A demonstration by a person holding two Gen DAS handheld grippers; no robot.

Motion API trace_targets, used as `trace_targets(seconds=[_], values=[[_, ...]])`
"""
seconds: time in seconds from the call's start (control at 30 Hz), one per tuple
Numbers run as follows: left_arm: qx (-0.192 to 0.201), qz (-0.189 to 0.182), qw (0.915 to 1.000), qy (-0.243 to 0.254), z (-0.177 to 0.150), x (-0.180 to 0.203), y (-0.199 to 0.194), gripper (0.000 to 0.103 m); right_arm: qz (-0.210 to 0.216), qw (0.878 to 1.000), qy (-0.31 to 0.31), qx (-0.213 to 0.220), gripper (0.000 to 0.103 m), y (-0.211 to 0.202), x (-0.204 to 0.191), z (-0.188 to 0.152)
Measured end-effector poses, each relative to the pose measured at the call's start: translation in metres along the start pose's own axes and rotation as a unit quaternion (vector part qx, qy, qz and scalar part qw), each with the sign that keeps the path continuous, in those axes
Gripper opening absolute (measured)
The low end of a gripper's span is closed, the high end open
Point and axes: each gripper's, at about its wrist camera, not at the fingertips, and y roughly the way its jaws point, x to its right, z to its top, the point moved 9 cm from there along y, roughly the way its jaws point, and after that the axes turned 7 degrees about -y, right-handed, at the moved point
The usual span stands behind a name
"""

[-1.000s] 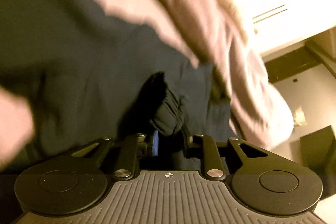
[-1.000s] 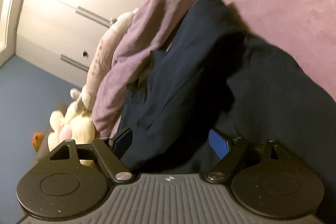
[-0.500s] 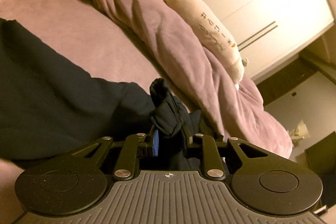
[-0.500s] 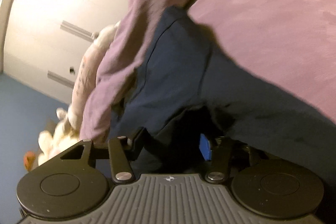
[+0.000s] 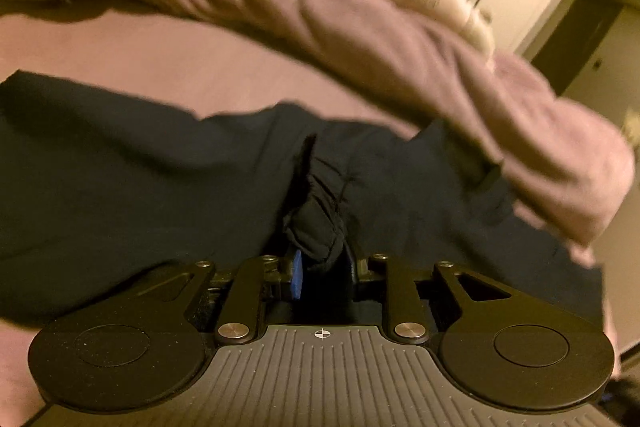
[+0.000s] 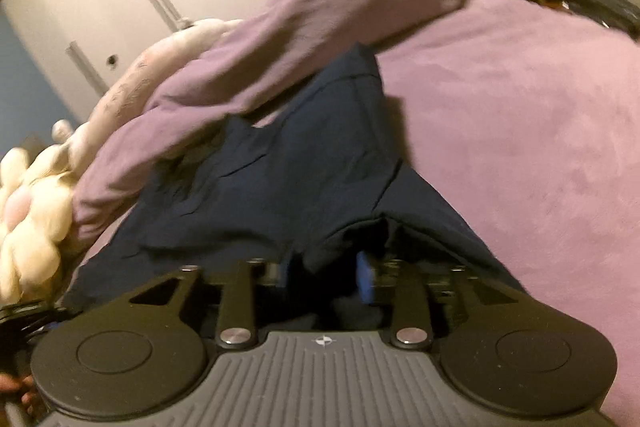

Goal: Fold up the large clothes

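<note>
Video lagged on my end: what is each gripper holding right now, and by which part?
Both hold the dark navy garment. The left gripper, jaws just easing open, pinches a bunched fold. The right gripper, jaws just closing, grips a folded edge.

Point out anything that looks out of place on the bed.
The dark garment is not flat: its far edge is tucked under the rumpled purple duvet, and a bunched wad sits between the left gripper's fingers. Nothing looks damaged.

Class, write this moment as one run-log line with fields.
stage: folding | left gripper: jaws just opening, bunched dark garment between | right gripper: closing on garment fold | surface: purple bedspread
</note>
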Motion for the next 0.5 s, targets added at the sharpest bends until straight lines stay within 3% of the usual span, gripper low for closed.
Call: trace_targets(seconds=[0.03, 0.13, 0.23, 0.4, 0.5], values=[[-0.005, 0.003, 1.0, -0.004, -0.001, -0.004, -0.002, 0.034, 0.001, 1.0, -0.011, 0.008, 0.049, -0.009, -0.002, 0.002], [-0.008, 0.006, 0.9994, -0.032, 0.001, -0.016, -0.019, 0.045, -0.018, 0.998, -0.044, 0.049, 0.049, -0.036, -0.001, 0.01], [0.031, 0.012, 0.9994, -0.013, 0.007, -0.013, -0.042, 0.054, -0.039, 0.994, -0.069, 0.074, 0.049, -0.04, -0.006, 0.022], [0.034, 0.002, 0.9985, 0.043, -0.002, 0.02, -0.033, 0.066, -0.064, 0.98, -0.185, 0.047, 0.041, 0.01, -0.048, 0.021], [0.014, 0.027, 0.9973, 0.068, -0.016, 0.028, -0.003, 0.065, -0.125, 0.959, -0.255, 0.018, 0.033, 0.047, -0.048, 0.009]])
